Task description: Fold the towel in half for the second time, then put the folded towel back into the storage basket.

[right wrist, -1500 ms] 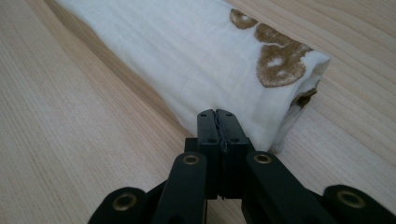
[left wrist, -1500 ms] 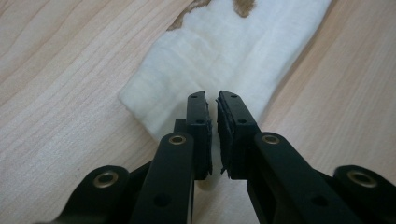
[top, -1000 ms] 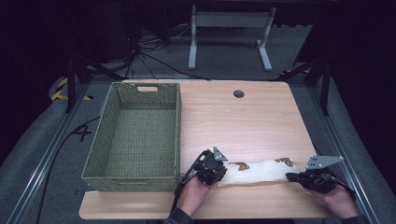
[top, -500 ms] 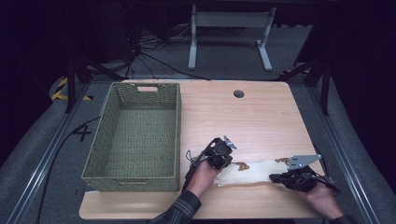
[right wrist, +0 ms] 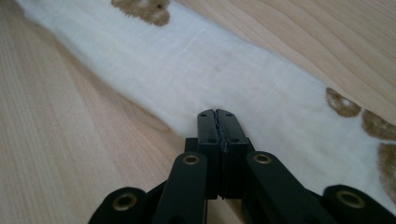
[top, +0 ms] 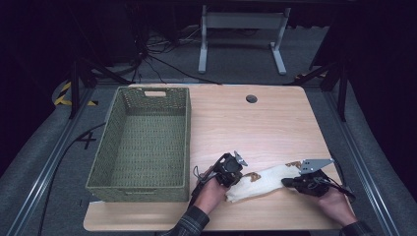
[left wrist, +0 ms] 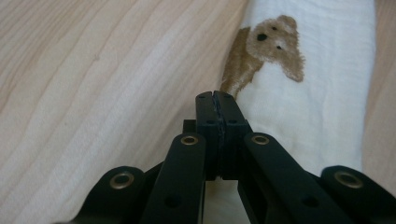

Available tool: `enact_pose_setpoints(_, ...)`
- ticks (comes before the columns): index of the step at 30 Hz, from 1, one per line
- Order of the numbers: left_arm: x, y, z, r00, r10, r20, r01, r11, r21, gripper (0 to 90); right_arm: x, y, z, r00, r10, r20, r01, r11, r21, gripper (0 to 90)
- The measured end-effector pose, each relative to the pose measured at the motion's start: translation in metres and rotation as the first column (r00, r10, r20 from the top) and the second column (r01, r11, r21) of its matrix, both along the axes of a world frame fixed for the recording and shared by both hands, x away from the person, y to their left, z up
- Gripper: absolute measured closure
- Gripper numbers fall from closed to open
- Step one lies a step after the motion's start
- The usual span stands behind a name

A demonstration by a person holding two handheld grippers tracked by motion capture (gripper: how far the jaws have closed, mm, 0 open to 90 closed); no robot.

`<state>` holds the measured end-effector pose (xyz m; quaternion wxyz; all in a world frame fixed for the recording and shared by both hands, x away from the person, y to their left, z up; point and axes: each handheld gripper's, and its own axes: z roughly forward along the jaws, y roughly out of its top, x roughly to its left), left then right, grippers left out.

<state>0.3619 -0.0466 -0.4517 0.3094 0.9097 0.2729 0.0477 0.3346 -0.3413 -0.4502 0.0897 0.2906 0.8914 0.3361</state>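
A white cloth [top: 263,179] printed with brown bears lies folded in a long strip near the table's front edge. At its left end sits my left gripper [top: 236,180], jaws shut, and in the left gripper view its tips [left wrist: 215,95] rest at the edge of the cloth [left wrist: 317,107] beside a bear print. My right gripper [top: 286,183] is at the strip's right end, also shut. In the right gripper view its tips [right wrist: 216,113] touch the near edge of the cloth [right wrist: 210,65]. No fabric shows between either pair of pads.
A green woven basket [top: 187,142] with nothing in it stands on the left half of the wooden table [top: 246,128]. A round cable hole [top: 251,99] is near the far edge. Beyond the table are a metal stand and cables on the floor.
My right gripper has slid left along the cloth toward the middle. My left gripper rose and shifted right, then came back down onto the cloth's left end. The strip looks shorter.
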Motion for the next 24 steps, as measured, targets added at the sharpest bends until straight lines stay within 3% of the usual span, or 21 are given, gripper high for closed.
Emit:
enact_pose_setpoints(10, -0.018, 0.009, 0.0, 0.9998, -0.021, -0.003, 0.02, 0.9998, -0.007, 89.6, 0.021, 0.007, -0.001, 0.9999, 0.007, 0.007, -0.008, 1.0, 0.015, 89.6)
enact_pose_setpoints(24, -0.04, -0.005, 0.001, 0.9935, -0.114, -0.006, 0.114, 0.9935, 0.004, 89.6, 0.052, 0.019, -0.003, 0.9996, 0.024, 0.012, -0.024, 0.999, 0.039, 89.6)
